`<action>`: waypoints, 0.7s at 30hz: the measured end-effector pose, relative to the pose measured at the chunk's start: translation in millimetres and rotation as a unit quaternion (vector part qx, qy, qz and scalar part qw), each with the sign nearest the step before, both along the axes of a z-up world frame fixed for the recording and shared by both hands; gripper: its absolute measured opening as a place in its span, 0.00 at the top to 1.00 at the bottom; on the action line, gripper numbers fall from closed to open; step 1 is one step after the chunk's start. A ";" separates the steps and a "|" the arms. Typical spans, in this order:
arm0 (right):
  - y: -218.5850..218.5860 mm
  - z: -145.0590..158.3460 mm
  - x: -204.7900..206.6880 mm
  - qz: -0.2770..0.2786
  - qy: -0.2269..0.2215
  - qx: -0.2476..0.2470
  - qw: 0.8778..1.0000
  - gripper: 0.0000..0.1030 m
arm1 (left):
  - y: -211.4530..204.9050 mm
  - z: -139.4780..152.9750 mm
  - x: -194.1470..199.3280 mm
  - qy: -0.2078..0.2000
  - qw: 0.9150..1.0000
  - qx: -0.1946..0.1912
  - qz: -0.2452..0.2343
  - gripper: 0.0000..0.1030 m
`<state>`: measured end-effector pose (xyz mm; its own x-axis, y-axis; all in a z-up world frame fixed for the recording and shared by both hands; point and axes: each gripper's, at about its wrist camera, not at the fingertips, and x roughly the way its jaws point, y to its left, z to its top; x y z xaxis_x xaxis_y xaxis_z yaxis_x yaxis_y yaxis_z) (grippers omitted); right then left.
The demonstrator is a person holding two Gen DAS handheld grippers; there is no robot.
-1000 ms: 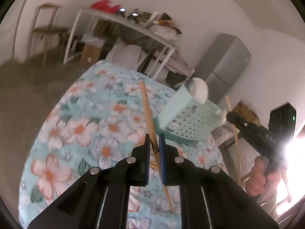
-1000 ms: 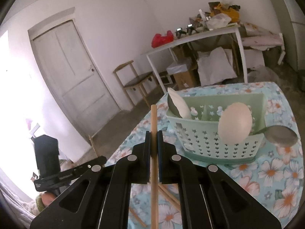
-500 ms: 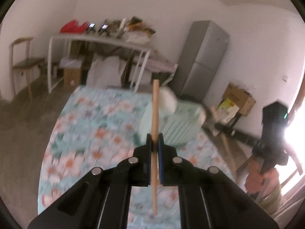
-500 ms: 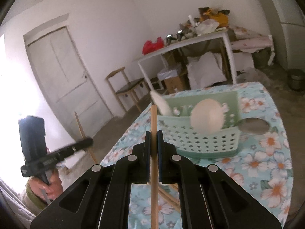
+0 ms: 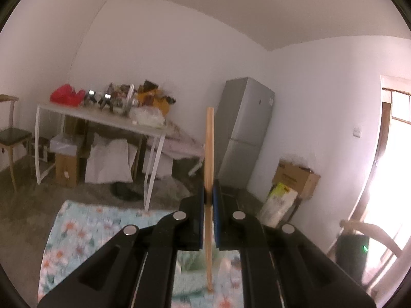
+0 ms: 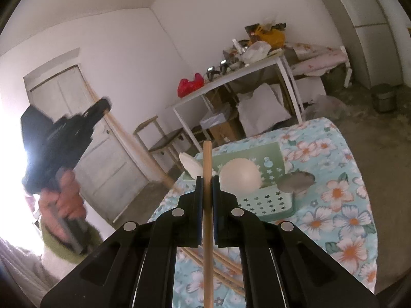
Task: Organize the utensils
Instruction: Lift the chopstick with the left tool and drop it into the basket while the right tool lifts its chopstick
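My left gripper (image 5: 208, 197) is shut on a wooden chopstick (image 5: 209, 154) and holds it upright, high above the table. In the right wrist view the left gripper (image 6: 102, 106) is raised at the left with its chopstick (image 6: 136, 146) slanting down. My right gripper (image 6: 206, 187) is shut on another wooden chopstick (image 6: 207, 159), upright, just in front of the green utensil basket (image 6: 267, 164). The basket holds a white ladle (image 6: 240, 175), a white spoon (image 6: 191, 165) and a metal spoon (image 6: 296, 182). Several loose chopsticks (image 6: 221, 269) lie on the floral tablecloth (image 6: 341, 205) under my right gripper.
Behind stand a white table (image 5: 102, 120) with clutter, a grey fridge (image 5: 244, 131), a chair (image 6: 164, 138) and cardboard boxes (image 5: 295, 179). A white door (image 6: 97, 154) is at the left in the right wrist view.
My left gripper has lifted its chopstick up off the table and tilted upward, so the basket dropped out of its view. My right gripper has kept its chopstick and stayed near the basket.
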<state>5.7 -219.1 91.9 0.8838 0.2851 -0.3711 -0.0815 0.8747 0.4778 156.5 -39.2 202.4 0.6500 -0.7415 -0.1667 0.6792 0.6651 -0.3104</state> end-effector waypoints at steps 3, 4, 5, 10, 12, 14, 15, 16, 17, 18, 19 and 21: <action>-2.5 -0.6 1.9 0.000 0.000 0.003 1.000 0.95 | -18.6 0.4 16.8 -0.010 1.000 0.000 0.017 0.95; -2.4 -1.1 2.9 0.001 0.001 0.005 1.000 0.95 | -26.5 -1.7 23.1 -0.010 1.000 0.003 0.020 0.95; -2.4 -1.6 4.0 0.001 0.002 0.005 1.000 0.95 | -31.2 -3.1 26.7 -0.010 1.000 0.006 0.022 0.95; -8.1 -2.5 6.7 0.002 0.004 0.009 1.000 0.95 | -62.9 -24.9 46.5 -0.011 0.999 0.029 0.034 0.95; -9.8 -3.8 7.9 0.001 0.007 0.010 1.000 0.95 | -72.5 -35.3 52.5 -0.012 0.998 0.039 0.039 0.95; -10.6 -5.1 9.0 0.002 0.009 0.013 1.000 0.95 | -77.8 -47.0 58.5 -0.006 0.998 0.048 0.042 0.95; -10.6 -6.0 9.3 0.002 0.011 0.013 1.000 0.95 | -81.7 -51.7 62.3 0.001 0.998 0.050 0.040 0.95; -10.8 -6.5 9.9 0.002 0.013 0.013 1.000 0.95 | -84.1 -55.1 63.5 0.004 0.998 0.053 0.040 0.94; -10.9 -6.6 10.4 0.002 0.013 0.013 1.000 0.95 | -86.4 -59.8 65.8 0.008 0.997 0.058 0.042 0.94; -10.8 -6.5 9.9 0.002 0.014 0.012 1.000 0.95 | -88.3 -65.2 67.2 0.010 0.997 0.066 0.046 0.94; -11.0 -6.3 9.6 0.001 0.014 0.011 1.000 0.95 | -88.6 -68.7 68.3 0.012 0.996 0.069 0.049 0.94; -11.7 -6.0 9.1 -0.001 0.014 0.009 1.000 0.95 | -88.7 -74.0 70.4 0.022 0.996 0.071 0.049 0.94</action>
<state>14.8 -230.8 85.9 0.8736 0.2905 -0.3904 -0.0660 0.8657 0.4962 226.9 -127.9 128.3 0.7075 -0.6421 -0.2953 0.5975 0.7666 -0.2354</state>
